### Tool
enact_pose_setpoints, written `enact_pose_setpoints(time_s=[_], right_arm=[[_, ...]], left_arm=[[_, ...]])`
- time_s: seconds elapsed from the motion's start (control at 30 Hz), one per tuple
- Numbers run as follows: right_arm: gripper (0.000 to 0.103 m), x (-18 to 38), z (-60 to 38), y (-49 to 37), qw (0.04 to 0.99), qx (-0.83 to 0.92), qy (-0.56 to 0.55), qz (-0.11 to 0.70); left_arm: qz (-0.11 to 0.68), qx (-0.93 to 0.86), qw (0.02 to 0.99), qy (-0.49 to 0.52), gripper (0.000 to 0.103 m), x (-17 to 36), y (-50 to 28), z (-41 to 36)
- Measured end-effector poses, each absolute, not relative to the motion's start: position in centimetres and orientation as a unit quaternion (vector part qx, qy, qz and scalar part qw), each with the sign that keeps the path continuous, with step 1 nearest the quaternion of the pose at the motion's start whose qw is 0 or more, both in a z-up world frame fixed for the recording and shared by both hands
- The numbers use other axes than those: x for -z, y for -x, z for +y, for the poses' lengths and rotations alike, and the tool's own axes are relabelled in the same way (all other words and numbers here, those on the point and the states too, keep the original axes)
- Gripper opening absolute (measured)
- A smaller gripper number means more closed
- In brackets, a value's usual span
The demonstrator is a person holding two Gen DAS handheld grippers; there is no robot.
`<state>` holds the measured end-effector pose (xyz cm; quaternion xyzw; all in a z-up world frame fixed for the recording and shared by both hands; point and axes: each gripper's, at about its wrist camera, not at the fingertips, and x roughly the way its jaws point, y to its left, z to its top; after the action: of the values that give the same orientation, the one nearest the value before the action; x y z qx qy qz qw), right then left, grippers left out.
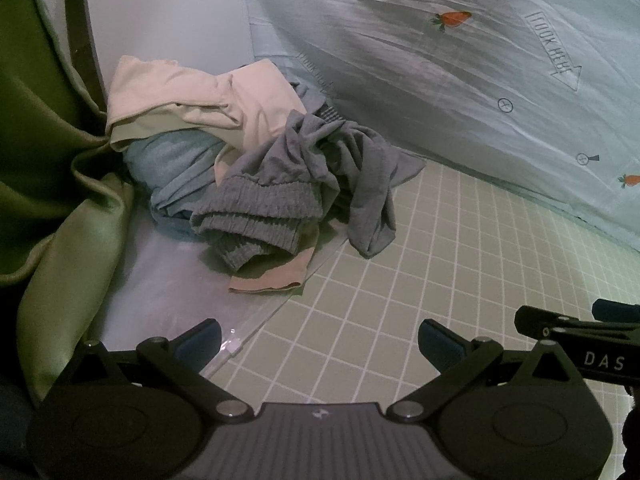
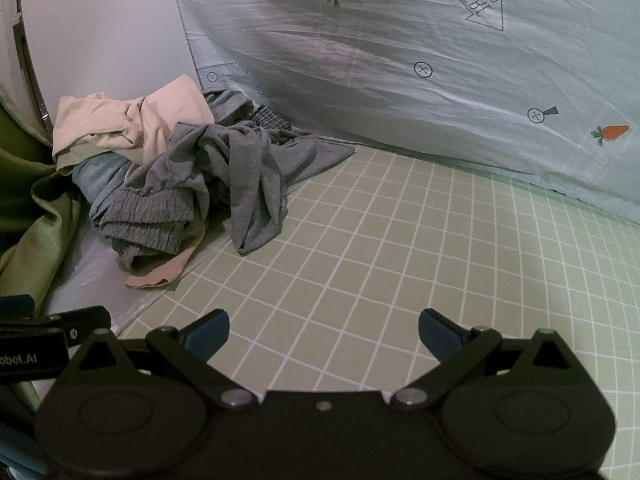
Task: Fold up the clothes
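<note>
left wrist: left tool [image 1: 320,344] spread wide, empty, over gridded surface [image 1: 460,280]. clothes pile [image 1: 256,172] at 11 o'clock, grey garment [image 1: 280,188] tangled on top. risk: dragging neighbours along.

right wrist: right tool [image 2: 324,334] likewise agape, empty. pile at 10 o'clock; green curtain [image 2: 36,216] touching it, could snag.

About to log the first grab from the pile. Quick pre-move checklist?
1. Left hand-held gripper open and empty: ok.
2. Right hand-held gripper open and empty: ok.
3. Grid mat ahead bare for folding: ok.
4. Grey garment on top of the pile and reachable: ok, though tangled with the ribbed grey piece.
5. Single garment separable from the cream garment and the blue one: cannot tell.
6. Green curtain clear of the pile: not ok, it touches the left side.
</note>
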<state>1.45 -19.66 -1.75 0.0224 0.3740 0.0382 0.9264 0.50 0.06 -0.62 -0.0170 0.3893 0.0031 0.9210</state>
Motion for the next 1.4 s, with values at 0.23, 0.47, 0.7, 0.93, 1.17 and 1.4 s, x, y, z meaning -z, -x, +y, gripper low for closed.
enact_pose_setpoints(time_s=[0.23, 0.47, 0.7, 0.93, 1.17, 1.4], right_arm=[[0.102, 2.0, -19.7, -1.7, 0.924, -0.035, -0.025, 0.379], [0.102, 2.5, -19.8, -1.8, 0.921, -0.032, -0.026, 0.387], [0.102, 3.7, -19.3, -2.6, 0.914, -0.034, -0.014, 0.403], [0.098, 5.2, -18.9, -5.6, 0.905, -0.038, -0.008, 0.425], [0.094, 5.4, -17.4, -11.5, 0.907, -0.053, -0.017, 0.417], [0.093, 5.6, -14.6, -18.9, 0.912, -0.074, -0.015, 0.402]], left_arm=[[0.394, -0.003, 0.919, 0.018, 0.103, 0.8, -0.7, 0.2], [0.404, -0.004, 0.914, 0.021, 0.103, 1.4, -1.0, 0.3], [0.432, -0.038, 0.901, 0.031, 0.103, 2.6, -1.9, 1.3], [0.449, -0.058, 0.89, 0.057, 0.103, 3.7, -4.2, 3.2], [0.433, -0.062, 0.895, 0.093, 0.103, 3.4, -9.7, 5.0], [0.425, -0.065, 0.894, 0.125, 0.099, 3.9, -16.5, 7.0]])
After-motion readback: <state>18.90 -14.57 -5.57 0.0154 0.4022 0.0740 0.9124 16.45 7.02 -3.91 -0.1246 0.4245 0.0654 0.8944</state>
